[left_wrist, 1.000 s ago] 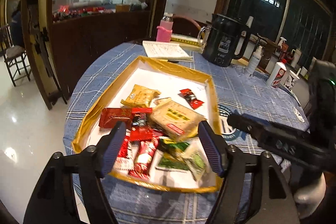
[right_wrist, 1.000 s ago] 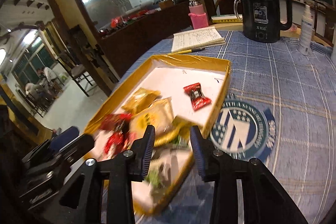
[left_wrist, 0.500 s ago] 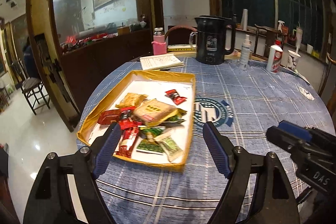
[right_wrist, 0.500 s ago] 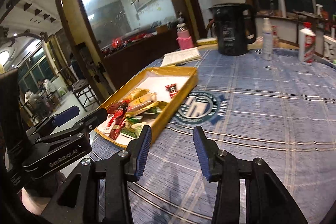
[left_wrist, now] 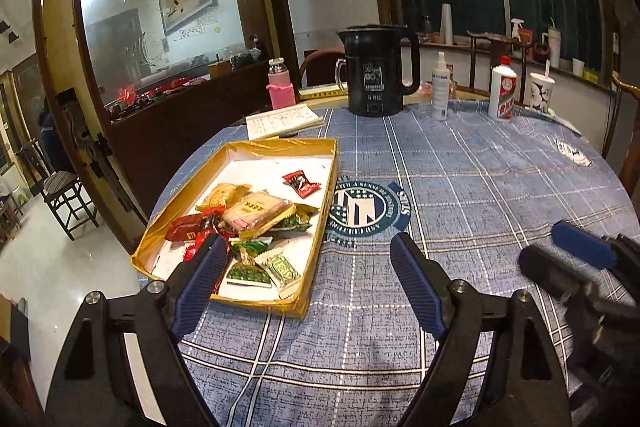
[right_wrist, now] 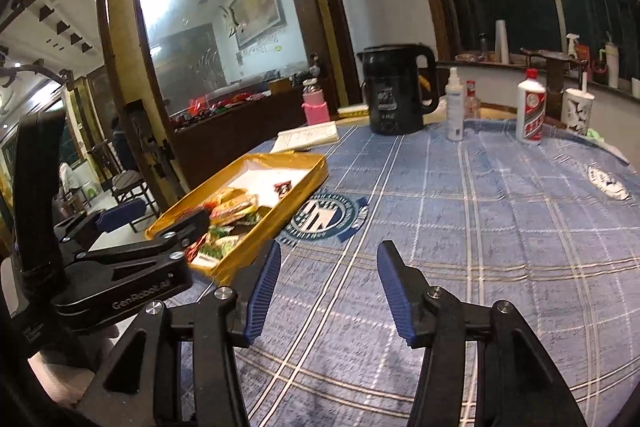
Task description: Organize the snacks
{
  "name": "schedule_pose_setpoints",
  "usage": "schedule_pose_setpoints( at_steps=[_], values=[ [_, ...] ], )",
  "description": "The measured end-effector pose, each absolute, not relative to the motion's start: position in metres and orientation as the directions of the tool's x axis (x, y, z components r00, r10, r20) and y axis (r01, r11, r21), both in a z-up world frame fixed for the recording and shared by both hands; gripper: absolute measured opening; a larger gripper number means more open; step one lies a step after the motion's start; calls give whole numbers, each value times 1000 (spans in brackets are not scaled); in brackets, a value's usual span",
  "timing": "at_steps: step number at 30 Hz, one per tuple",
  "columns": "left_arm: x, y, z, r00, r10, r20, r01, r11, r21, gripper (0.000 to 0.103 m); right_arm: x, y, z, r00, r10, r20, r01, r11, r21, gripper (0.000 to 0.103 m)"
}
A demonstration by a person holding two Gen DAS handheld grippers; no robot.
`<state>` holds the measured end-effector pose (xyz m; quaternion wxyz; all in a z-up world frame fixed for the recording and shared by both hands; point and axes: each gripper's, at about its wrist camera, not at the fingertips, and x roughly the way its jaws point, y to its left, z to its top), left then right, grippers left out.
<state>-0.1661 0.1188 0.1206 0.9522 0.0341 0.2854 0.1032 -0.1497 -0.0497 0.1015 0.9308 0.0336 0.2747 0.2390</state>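
Snacks (left_wrist: 256,223) in red, green, tan and gold wrappers lie heaped in the near half of a shallow gold-walled tray (left_wrist: 324,203) with a white floor. One small red packet (left_wrist: 302,183) lies by itself farther back in the tray, apart from the heap. The tray sits toward the left edge of a round desk (left_wrist: 480,179) covered with a blue checked cloth, just left of a round dark-blue emblem (left_wrist: 366,209) printed on the cloth.

The left gripper (left_wrist: 308,275) hangs over the near edge of the desk with its jaws spread wide and nothing between them; they have just been opening. Its left blue pad (left_wrist: 200,279) shows in front of the near end of the tray, and its right pad over bare cloth.

The right gripper (right_wrist: 326,283) is over bare cloth to the right of the tray, clear of the snacks. Its jaws stand moderately apart and empty, and they too have just been opening.

At the far side of the desk stand a black electric kettle (left_wrist: 376,71), a pink bottle (left_wrist: 280,85), an open notebook (left_wrist: 284,121), a white spray bottle (left_wrist: 440,87), a white bottle with a red cap (left_wrist: 503,89) and a paper cup with a straw (left_wrist: 541,93). Dark windows lie beyond them.
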Motion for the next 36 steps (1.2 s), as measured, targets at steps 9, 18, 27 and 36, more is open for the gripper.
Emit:
schedule_pose_setpoints(
  at_steps=[9,18,27,36],
  values=[
    [-164,139,102,784,200,-588,-190,978,79,85,-150,-10,71,648,486,-586,-467,862,198,53],
    [-163,162,88,762,198,-616,-216,975,46,85,-148,19,60,620,477,-623,-482,858,177,53],
    [-164,178,79,753,193,-629,-231,973,21,85,-150,40,54,601,469,-647,-498,853,156,53],
    [-165,191,72,748,186,-637,-239,971,4,85,-150,54,48,588,462,-664,-507,850,142,53]
  ],
)
